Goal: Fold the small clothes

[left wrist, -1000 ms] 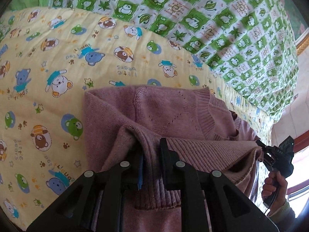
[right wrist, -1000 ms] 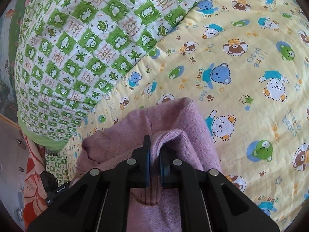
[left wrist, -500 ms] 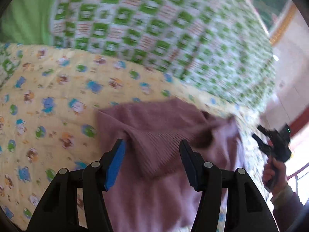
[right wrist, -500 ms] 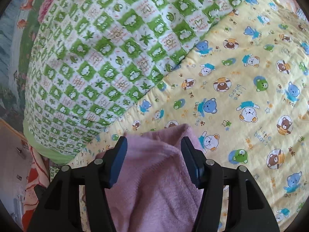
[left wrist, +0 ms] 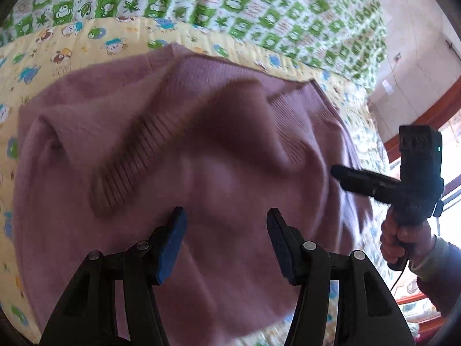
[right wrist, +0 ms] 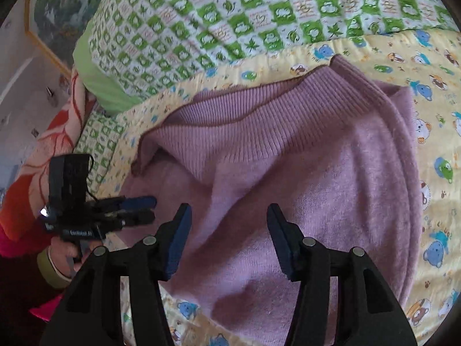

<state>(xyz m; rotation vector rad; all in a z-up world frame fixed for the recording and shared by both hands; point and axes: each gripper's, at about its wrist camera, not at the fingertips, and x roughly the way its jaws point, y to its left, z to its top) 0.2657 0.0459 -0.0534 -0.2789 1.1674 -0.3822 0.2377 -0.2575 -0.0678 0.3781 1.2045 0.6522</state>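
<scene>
Hand-held gripper, left (left wrist: 226, 242) | right, closing (right wrist: 229, 240) | one sweater (right wrist: 288, 158)

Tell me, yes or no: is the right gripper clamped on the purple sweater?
No. In the right wrist view the right gripper stands with jaws apart, closing slightly, with no fold pinched between its pads and the purple sweater lying below.

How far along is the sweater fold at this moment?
Done: the pink knit sweater lies on the yellow bear-print quilt with its ribbed hem folded over the body. In hand: nothing. The left tool is open; the right tool is closing, and neither has cloth between its pads. Left: the sweater looks rumpled and lopsided, so more folding and smoothing probably remain.
</scene>
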